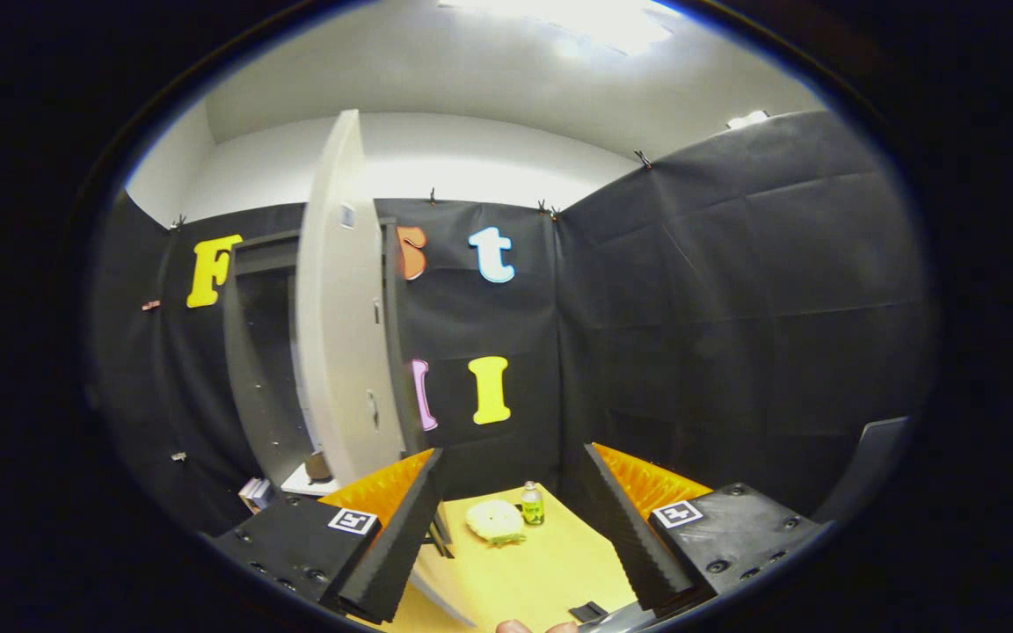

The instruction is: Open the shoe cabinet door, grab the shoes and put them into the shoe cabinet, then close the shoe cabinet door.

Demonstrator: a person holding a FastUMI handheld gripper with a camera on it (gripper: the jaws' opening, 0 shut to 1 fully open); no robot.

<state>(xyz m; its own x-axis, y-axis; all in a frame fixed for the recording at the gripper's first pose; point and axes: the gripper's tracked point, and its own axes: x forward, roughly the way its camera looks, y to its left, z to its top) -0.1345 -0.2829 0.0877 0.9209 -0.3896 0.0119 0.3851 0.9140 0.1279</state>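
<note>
The shoe cabinet (pixel 251 352) is a tall dark grey frame against the booth wall, ahead and to the left of my fingers. Its white door (pixel 344 308) stands swung open, edge-on to me, and the inside looks dark. A small brown thing (pixel 317 466), maybe a shoe, sits low at the cabinet's foot on a white ledge. My gripper (pixel 512 454) is open, with nothing between its fingers. Beyond and between the fingers lies a pale cream rounded thing (pixel 495 520) on a yellow table (pixel 542 571); I cannot tell whether it is a shoe.
A small green bottle (pixel 532 504) stands just right of the cream thing. A small black piece (pixel 586 611) lies on the table's near part. Stacked books (pixel 253 492) lie left of the cabinet's foot. Black cloth walls close in behind and to the right. A fingertip (pixel 515 626) shows close below.
</note>
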